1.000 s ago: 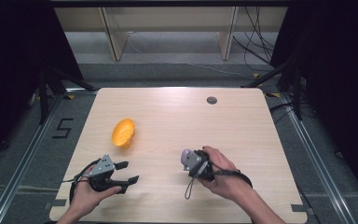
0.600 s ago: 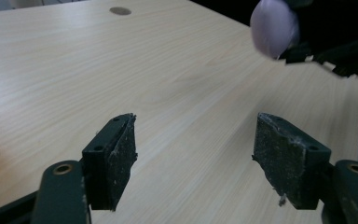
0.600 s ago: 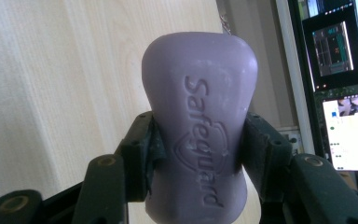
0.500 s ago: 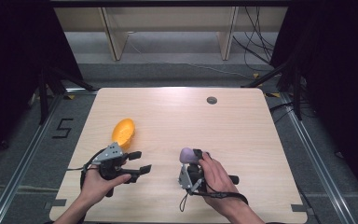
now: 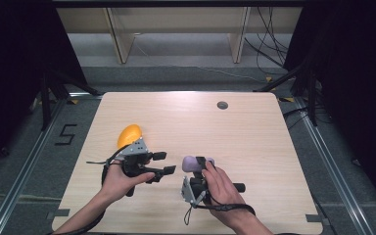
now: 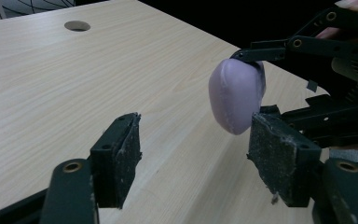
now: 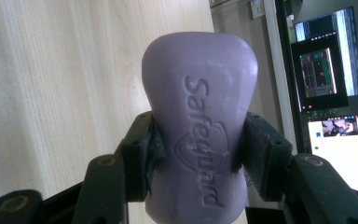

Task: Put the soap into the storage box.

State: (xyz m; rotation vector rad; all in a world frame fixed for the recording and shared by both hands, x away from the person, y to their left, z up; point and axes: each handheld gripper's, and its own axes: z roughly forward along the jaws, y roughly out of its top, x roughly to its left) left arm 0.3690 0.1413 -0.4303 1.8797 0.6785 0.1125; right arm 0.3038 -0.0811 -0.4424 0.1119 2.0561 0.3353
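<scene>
Right jaws: I hold them clamped on the purple soap bar, lifted off the tabletop.
Writing: "Safeguard" is embossed down the bar.
Left jaws: wide apart, holding nothing; over the last second I have swung them from the near edge toward the bar, now just beyond my pads.
Meaning: I judge a hand-over is coming.
Farther: the orange object lies behind my left hand.

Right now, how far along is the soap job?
Done: the right gripper has clamped the purple soap and holds it above the table. In hand: the open left gripper reaches toward it. Left: perhaps a handover; the orange object lies untouched.
</scene>
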